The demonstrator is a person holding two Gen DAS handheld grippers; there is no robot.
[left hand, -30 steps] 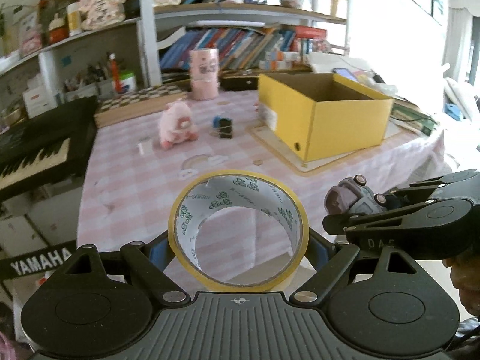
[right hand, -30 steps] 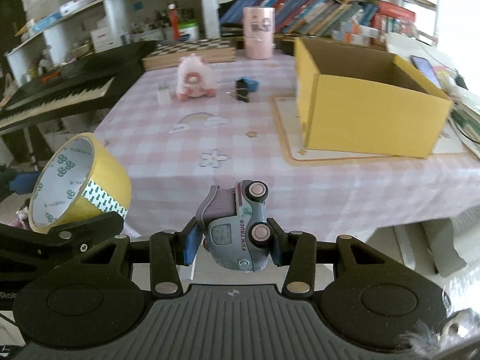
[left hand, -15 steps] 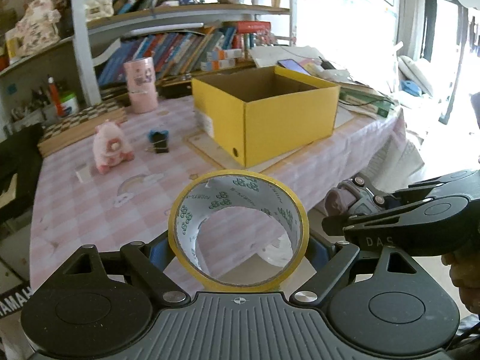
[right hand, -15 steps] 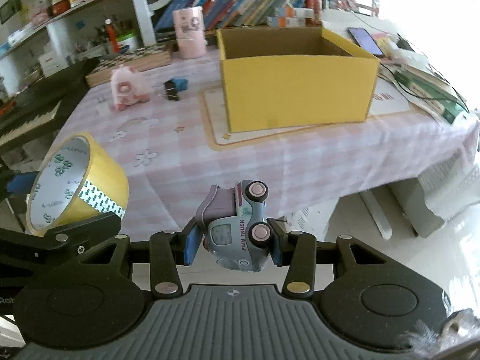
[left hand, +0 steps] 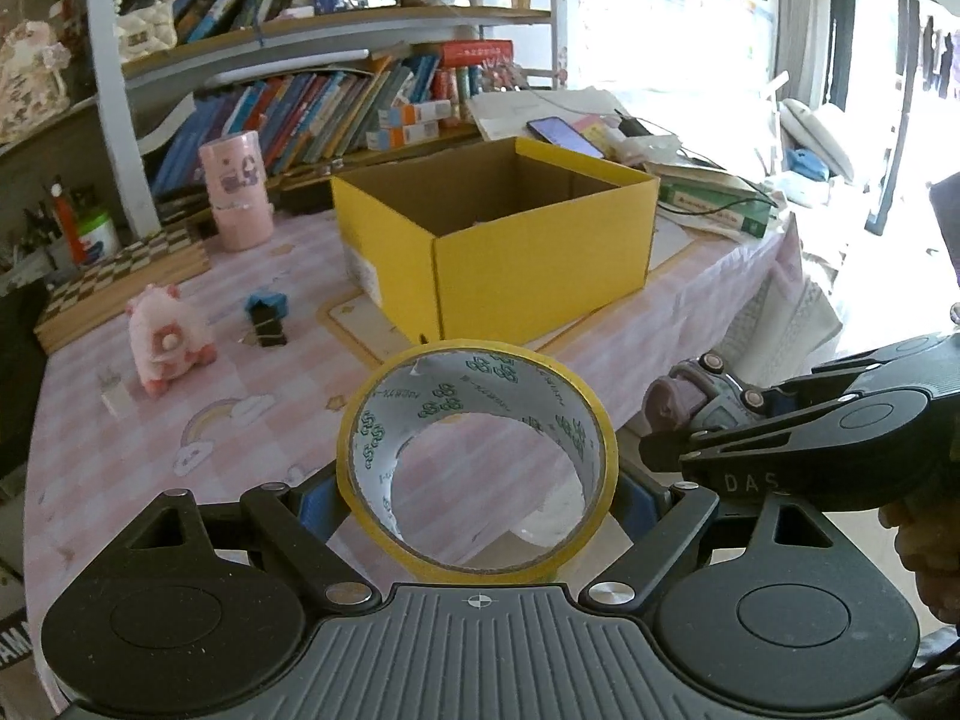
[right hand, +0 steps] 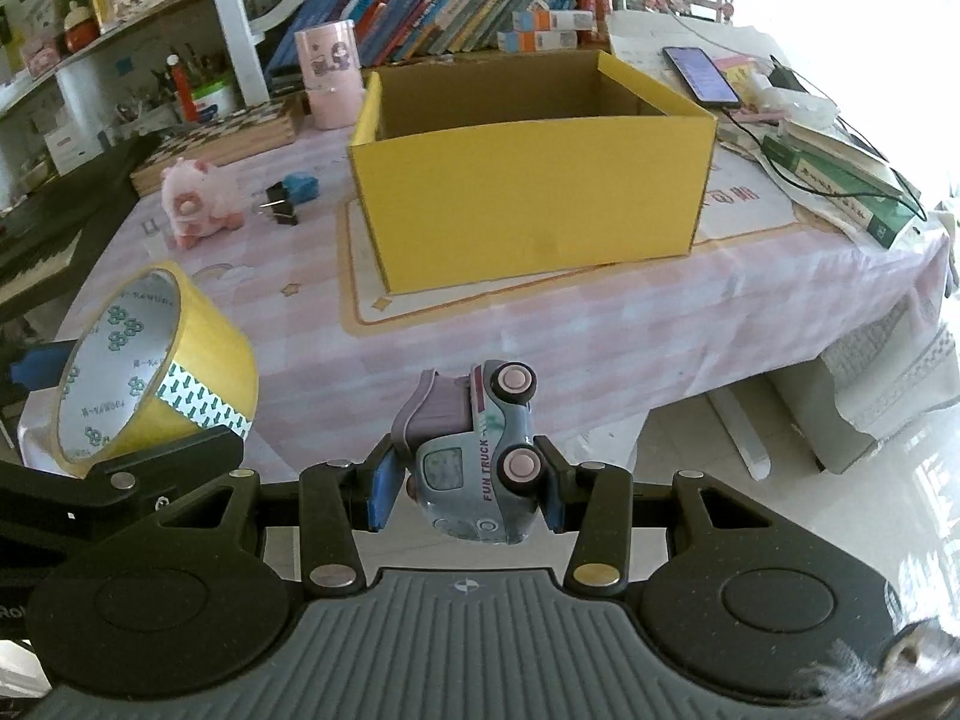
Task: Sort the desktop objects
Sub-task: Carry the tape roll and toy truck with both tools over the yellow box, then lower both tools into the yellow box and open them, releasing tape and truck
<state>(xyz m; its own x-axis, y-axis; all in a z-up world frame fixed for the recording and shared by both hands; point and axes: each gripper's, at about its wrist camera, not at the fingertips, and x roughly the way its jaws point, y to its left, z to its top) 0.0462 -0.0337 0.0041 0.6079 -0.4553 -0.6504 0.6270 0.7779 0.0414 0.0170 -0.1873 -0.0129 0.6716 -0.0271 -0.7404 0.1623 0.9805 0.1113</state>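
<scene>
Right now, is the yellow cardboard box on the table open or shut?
Open. The yellow cardboard box has no lid or flaps over its top, and both wrist views look down onto its brown inner walls.

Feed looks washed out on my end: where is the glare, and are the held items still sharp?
Left wrist view: window light blows out the right side behind the yellow box; tape roll is sharp. Right wrist view: upper right corner and floor are glared; toy truck is crisp, its lettering readable. Both bend straight edges.

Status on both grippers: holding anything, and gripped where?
Left gripper clamps the yellow tape roll across its outer rim. Right gripper pinches the pale blue toy truck by its sides, tipped over, wheels facing right.
</scene>
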